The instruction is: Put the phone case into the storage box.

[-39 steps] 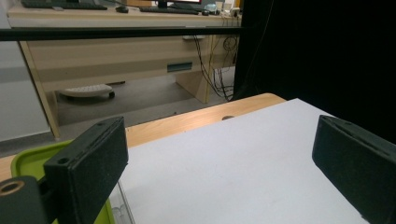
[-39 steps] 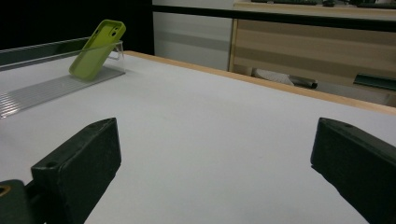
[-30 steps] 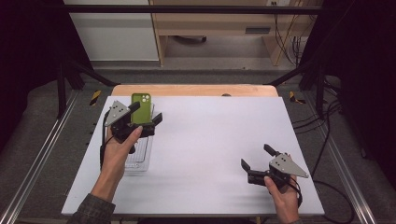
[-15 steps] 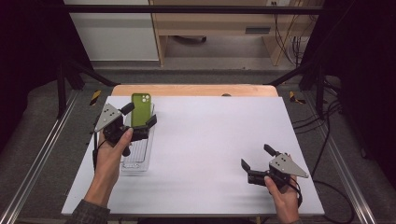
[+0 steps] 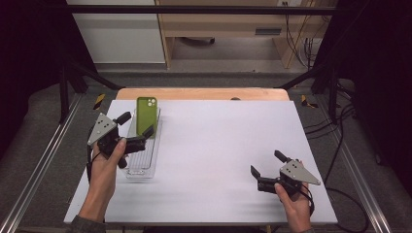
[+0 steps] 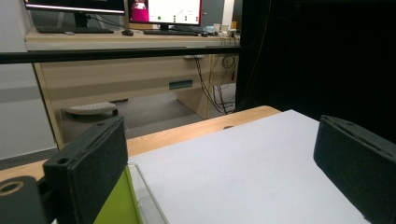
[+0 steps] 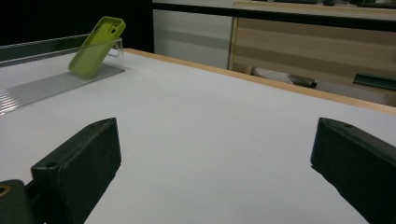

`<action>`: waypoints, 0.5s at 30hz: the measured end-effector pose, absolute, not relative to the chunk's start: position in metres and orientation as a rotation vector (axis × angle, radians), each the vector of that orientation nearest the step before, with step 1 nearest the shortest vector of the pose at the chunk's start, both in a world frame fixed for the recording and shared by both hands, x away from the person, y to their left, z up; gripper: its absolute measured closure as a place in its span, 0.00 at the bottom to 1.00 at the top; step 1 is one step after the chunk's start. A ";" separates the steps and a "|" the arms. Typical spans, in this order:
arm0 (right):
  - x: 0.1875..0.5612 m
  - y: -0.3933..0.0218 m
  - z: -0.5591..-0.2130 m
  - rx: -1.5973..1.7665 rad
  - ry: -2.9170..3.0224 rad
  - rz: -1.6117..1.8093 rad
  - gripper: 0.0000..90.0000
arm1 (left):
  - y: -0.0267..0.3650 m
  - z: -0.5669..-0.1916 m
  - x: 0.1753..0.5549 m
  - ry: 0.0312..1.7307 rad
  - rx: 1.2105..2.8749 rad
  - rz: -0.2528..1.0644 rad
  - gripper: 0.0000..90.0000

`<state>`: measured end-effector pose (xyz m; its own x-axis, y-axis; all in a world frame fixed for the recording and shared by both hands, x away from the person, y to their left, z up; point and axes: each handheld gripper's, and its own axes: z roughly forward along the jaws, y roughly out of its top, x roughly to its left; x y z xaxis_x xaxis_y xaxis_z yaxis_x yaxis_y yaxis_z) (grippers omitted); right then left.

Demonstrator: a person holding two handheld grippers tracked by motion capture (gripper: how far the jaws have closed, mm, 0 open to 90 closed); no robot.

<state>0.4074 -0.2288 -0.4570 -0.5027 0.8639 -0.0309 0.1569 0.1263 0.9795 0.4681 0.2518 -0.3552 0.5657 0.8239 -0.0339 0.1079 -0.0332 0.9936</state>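
Table covered in white (image 5: 218,160) fills the high view; at left centre the left gripper (image 5: 136,127) has its jaws spread wide around a green rectangular phone case (image 5: 145,114) leaning in a clear plastic ribbed tray (image 5: 141,165). At lower right, the right gripper (image 5: 265,165) gapes empty. In the left gripper view, the case's green edge (image 6: 116,205) sits beside the left jaw at lower left. In the right gripper view, the case (image 7: 95,46) leans in the upper left.

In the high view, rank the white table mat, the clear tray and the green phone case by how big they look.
1. White table mat, by far the largest.
2. Clear tray, a long narrow strip at the mat's left.
3. Green phone case, leaning in the tray's far end and shorter than the tray.
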 end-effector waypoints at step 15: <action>0.407 -0.228 -0.458 0.989 1.777 1.418 0.02 | 0.272 -0.369 0.448 0.840 1.487 0.710 0.03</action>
